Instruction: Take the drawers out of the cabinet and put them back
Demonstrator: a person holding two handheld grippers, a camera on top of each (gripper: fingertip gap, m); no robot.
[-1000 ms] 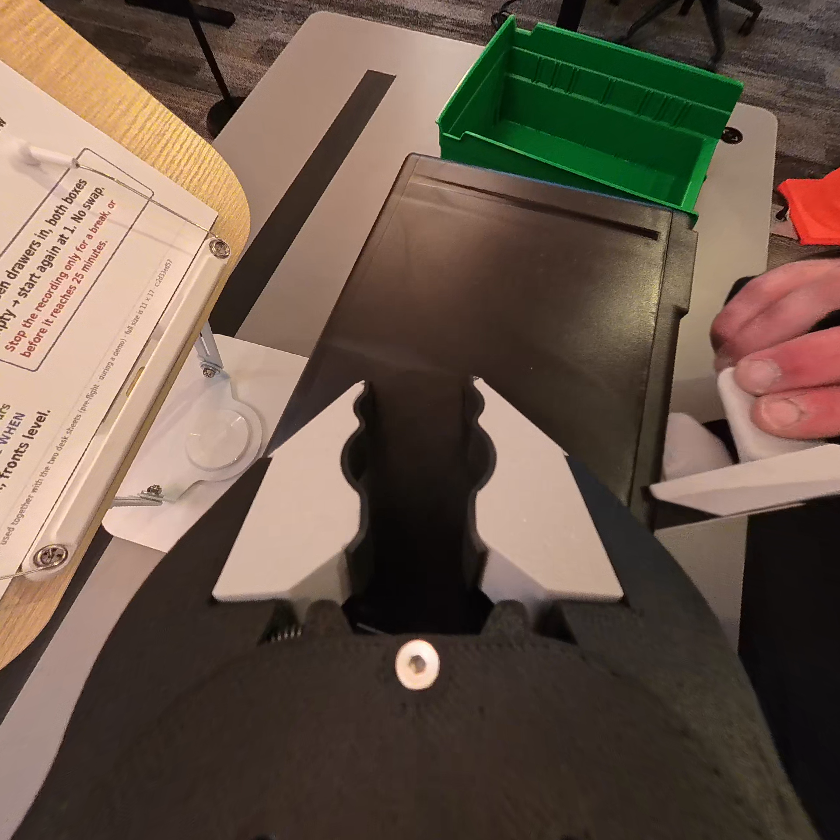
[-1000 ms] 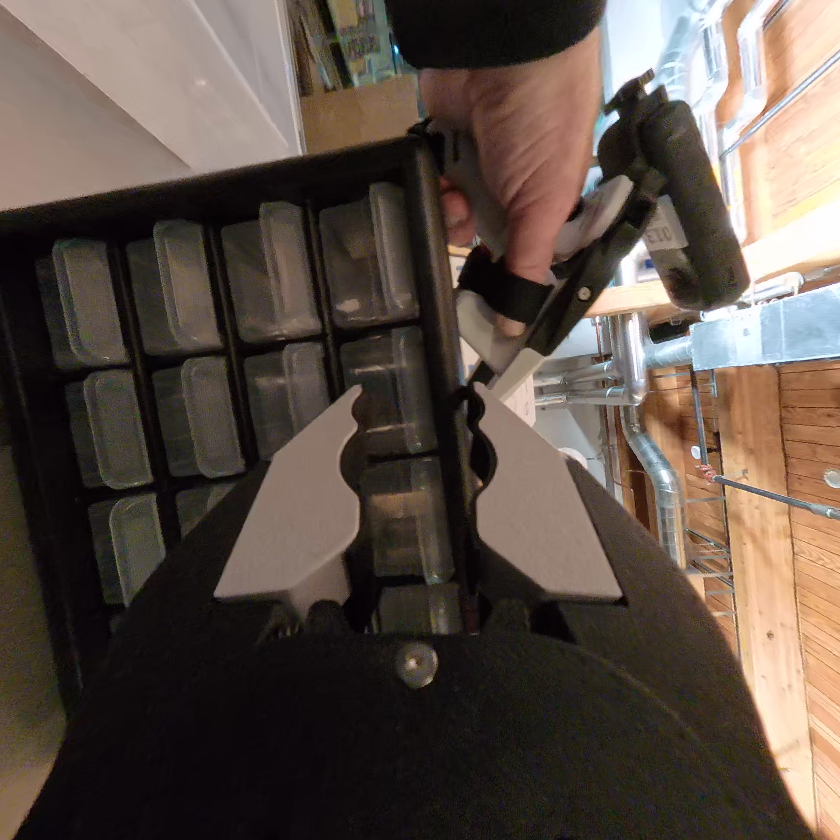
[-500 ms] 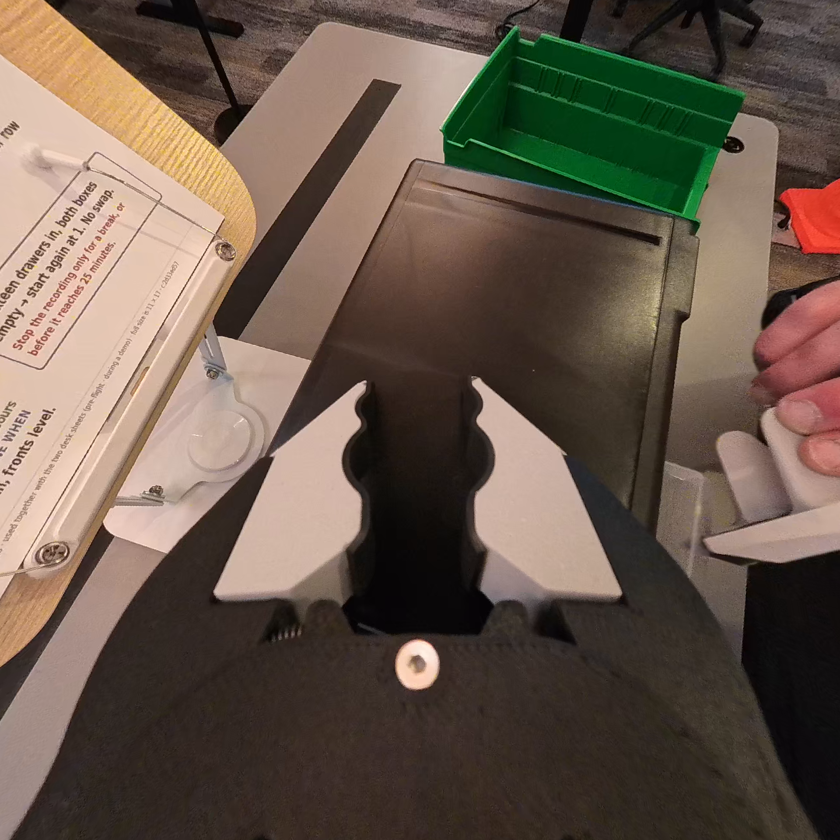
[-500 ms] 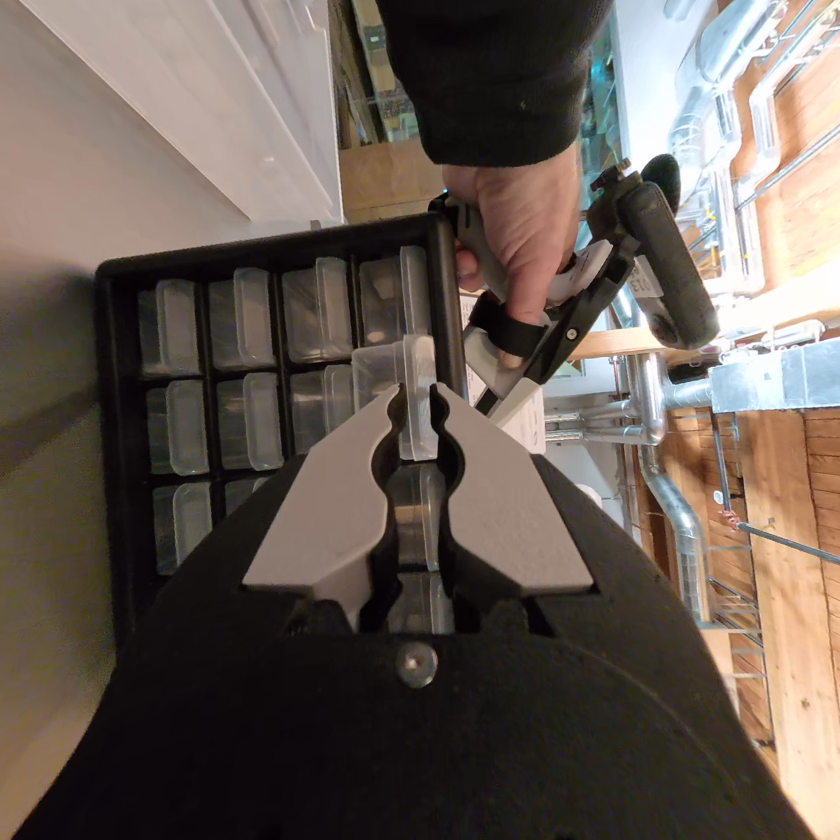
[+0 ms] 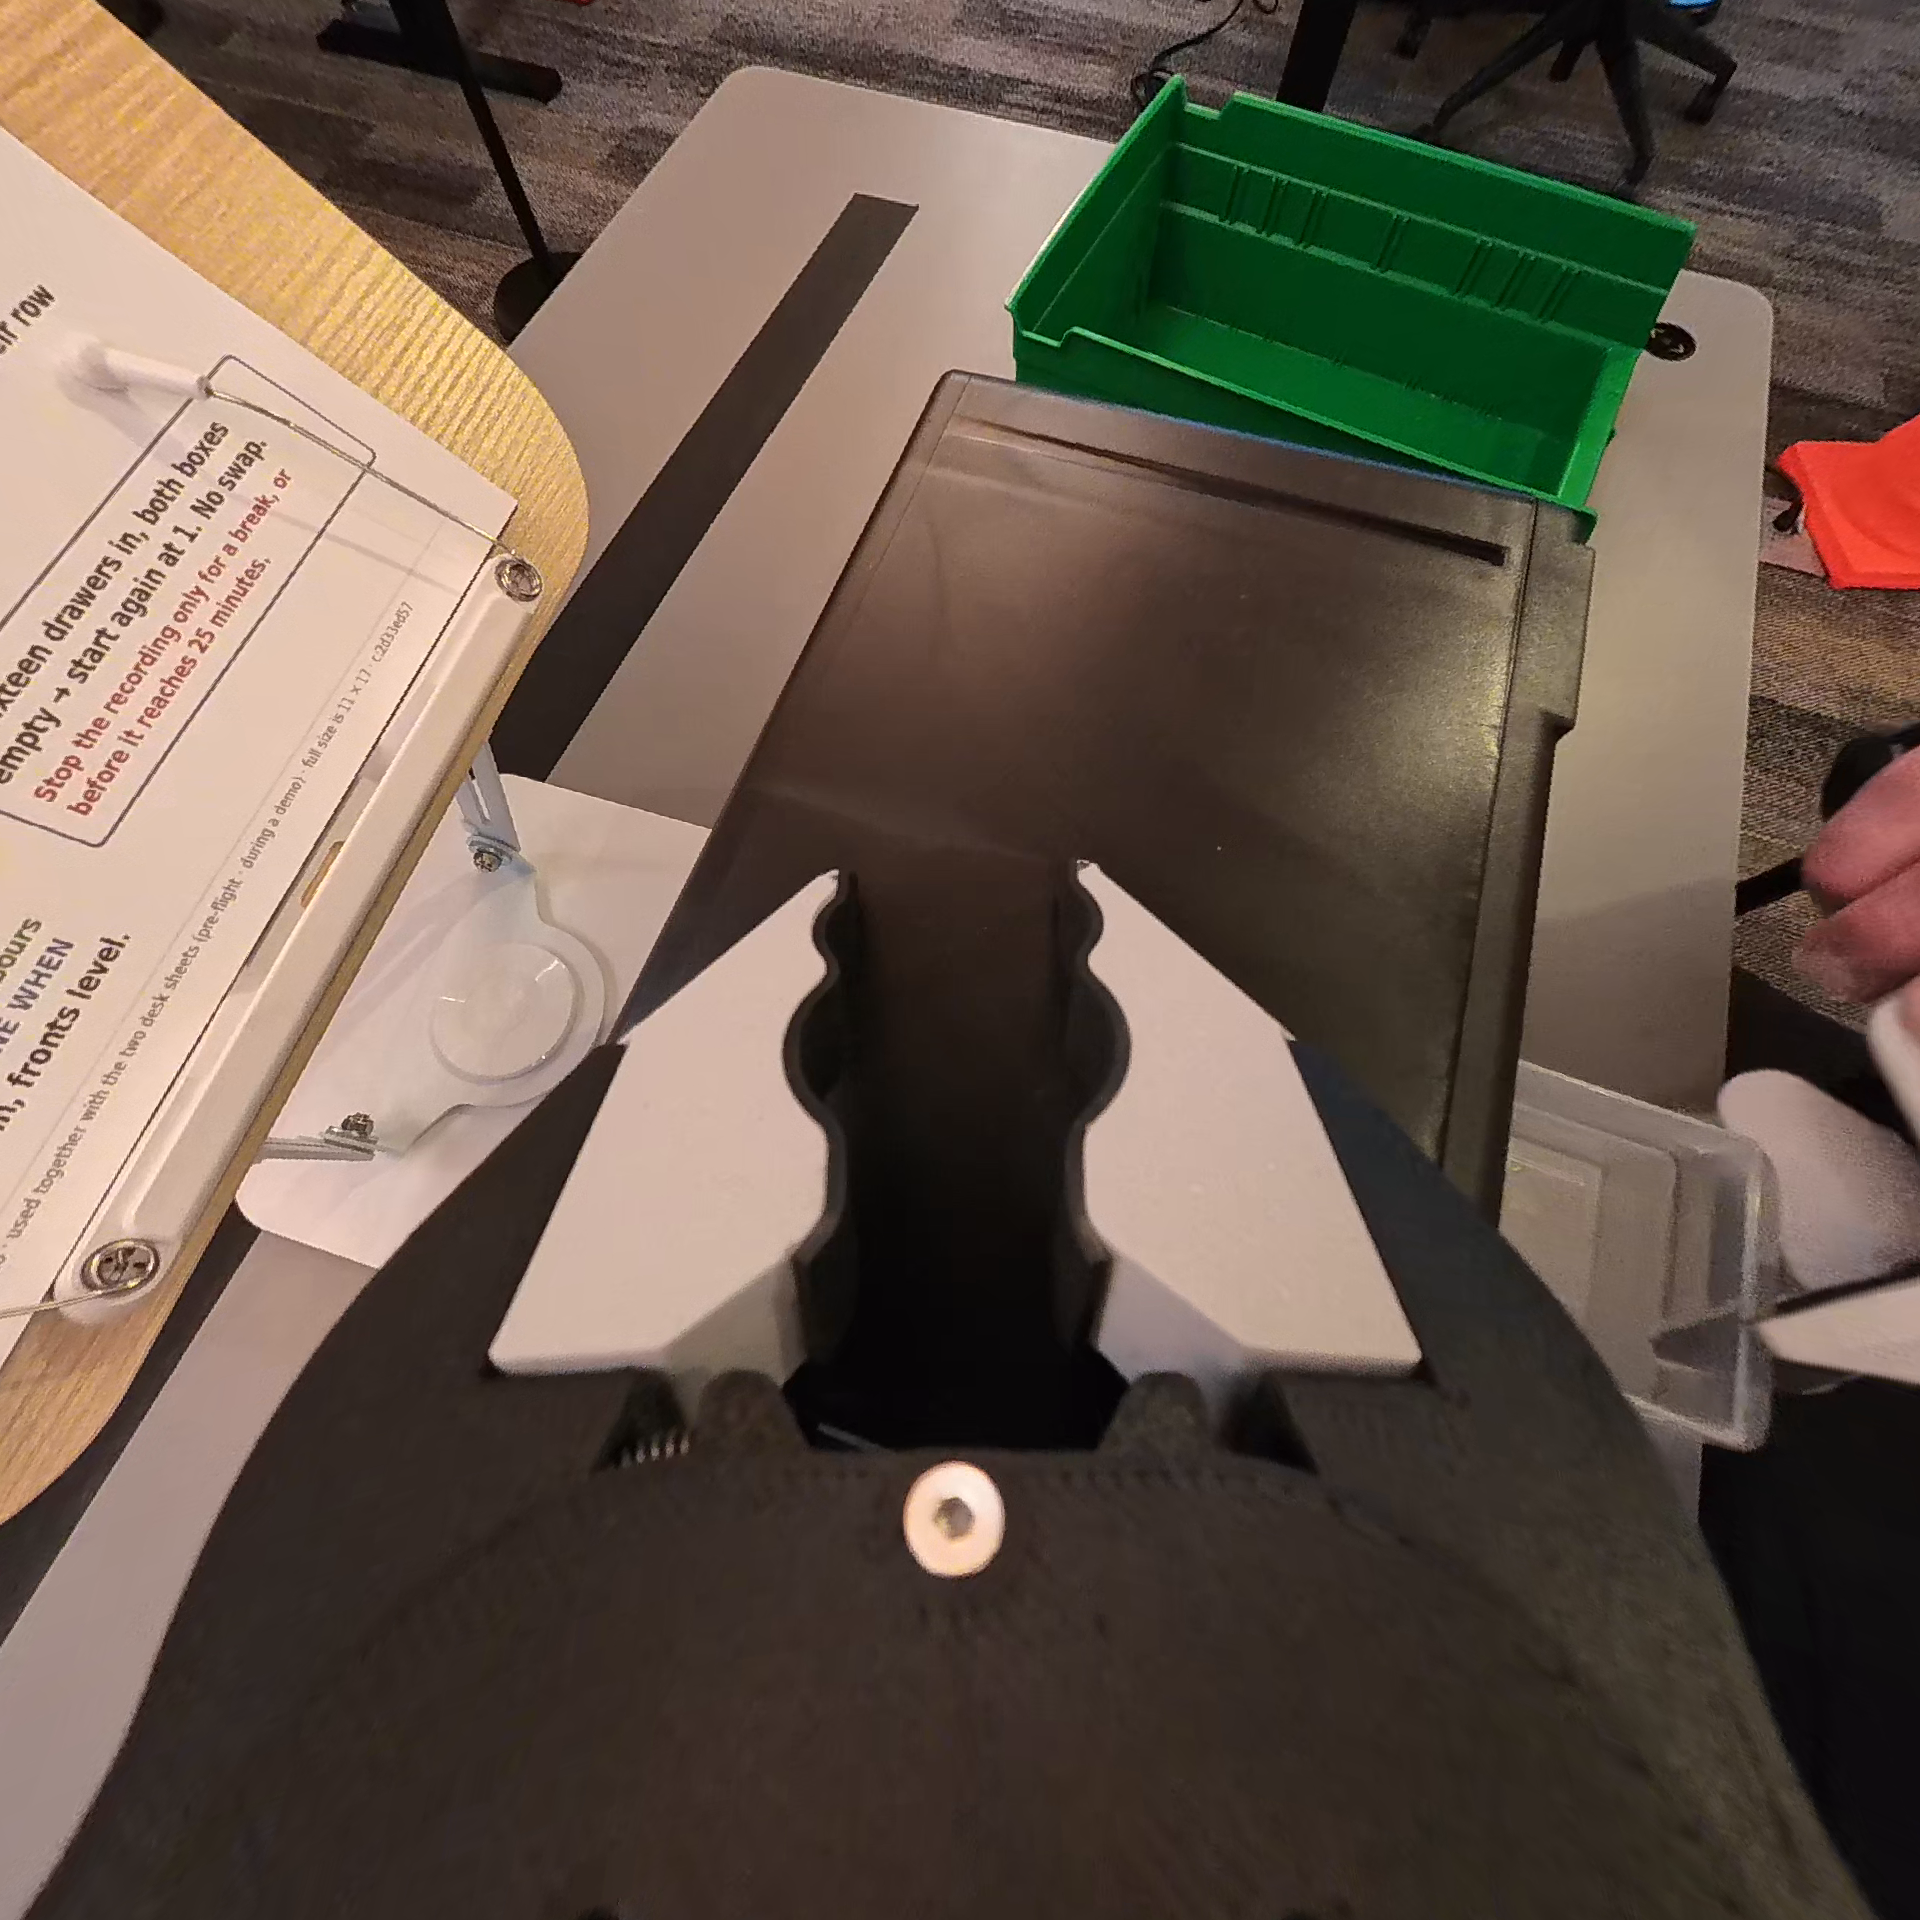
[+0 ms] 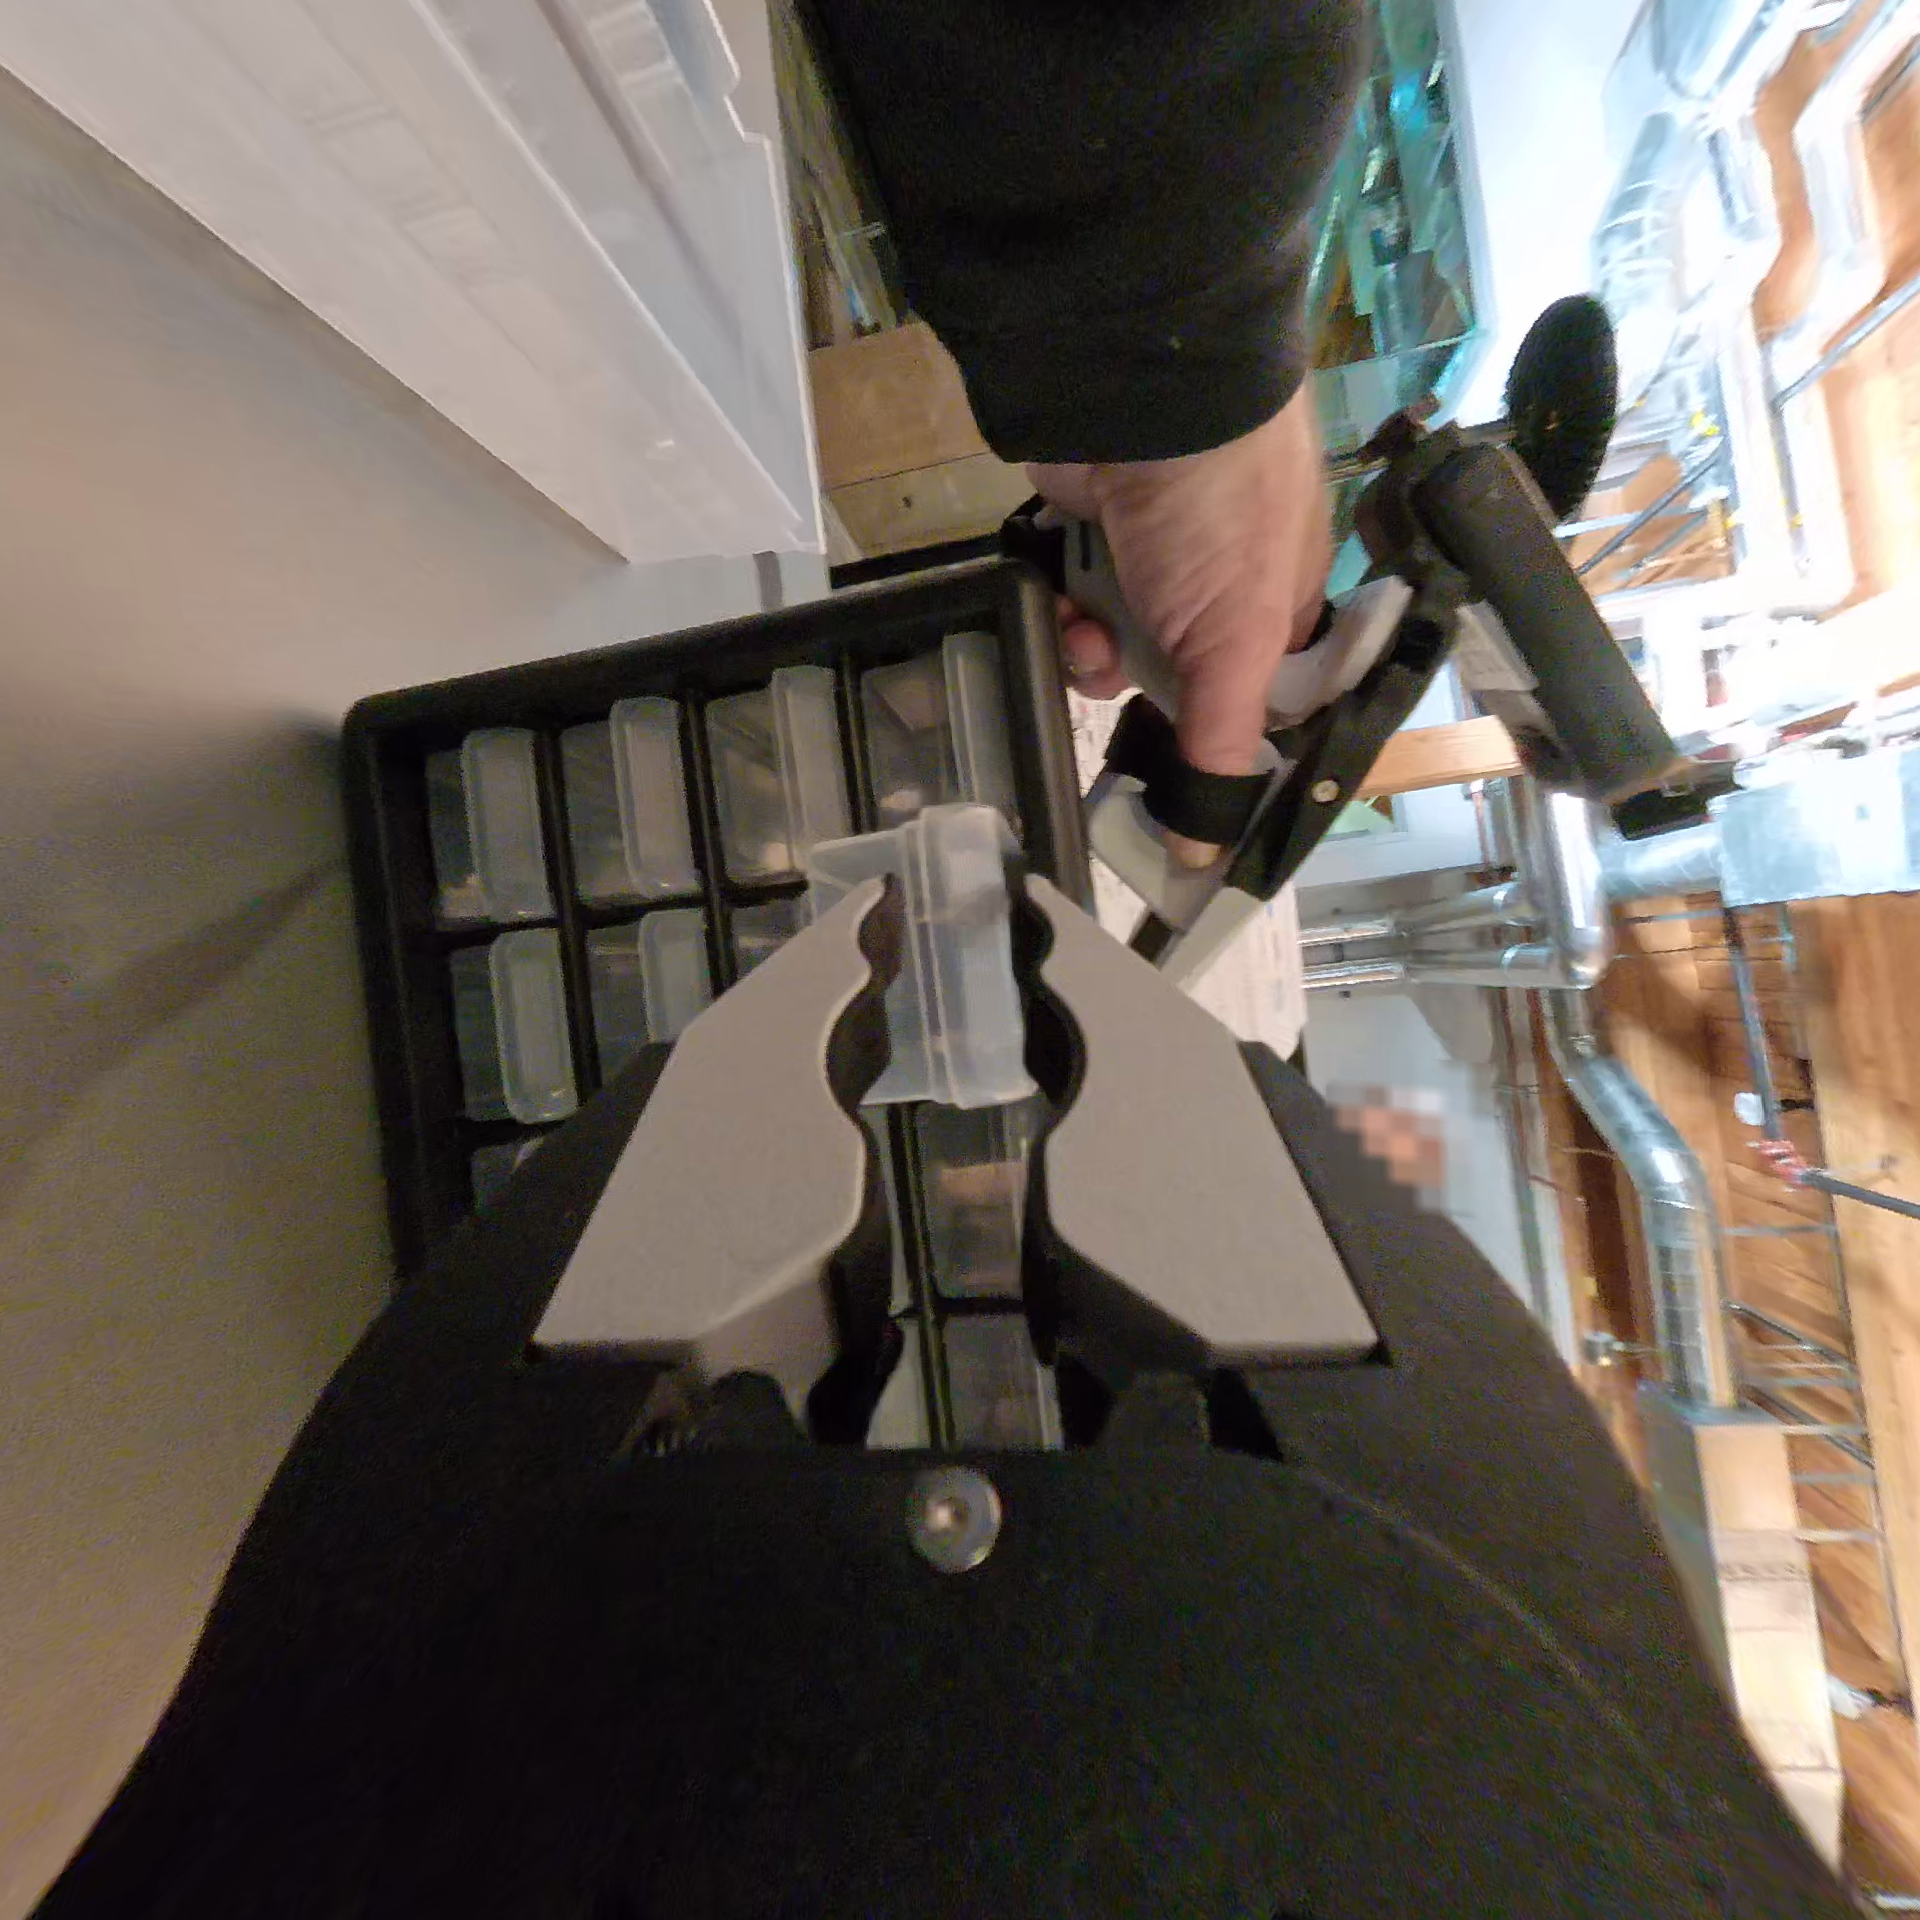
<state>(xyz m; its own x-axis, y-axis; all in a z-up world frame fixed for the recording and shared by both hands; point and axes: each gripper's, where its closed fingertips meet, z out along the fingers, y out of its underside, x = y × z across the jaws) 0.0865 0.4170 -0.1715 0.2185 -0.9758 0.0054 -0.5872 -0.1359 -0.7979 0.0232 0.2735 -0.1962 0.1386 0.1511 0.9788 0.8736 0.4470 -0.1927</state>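
Note:
The black cabinet (image 5: pixel 1195 675) shows from above in the left wrist view. My left gripper (image 5: pixel 958 875) is open, its fingers spread over the cabinet's top. In the right wrist view the cabinet front (image 6: pixel 384 935) holds several clear drawers in rows. My right gripper (image 6: pixel 956 883) is shut on the front of one clear drawer (image 6: pixel 956 987), which stands pulled out from the slots nearest the top. This drawer (image 5: pixel 1621 1226) also shows at the cabinet's right edge, with the right gripper's fingers (image 5: pixel 1860 1340) on it. A hand (image 6: pixel 1195 582) holds the left gripper (image 6: pixel 1174 925) against the cabinet.
A green bin (image 5: pixel 1351 343) stands right behind the cabinet on the grey table (image 5: pixel 727 312). A printed sheet on a white stand (image 5: pixel 208 727) sits on a wooden desk at the left. An orange item (image 5: pixel 1860 509) lies at the far right.
My right gripper went from open at the cabinet front to shut on a clear drawer and drew it outward. My left gripper stayed open on the cabinet top.

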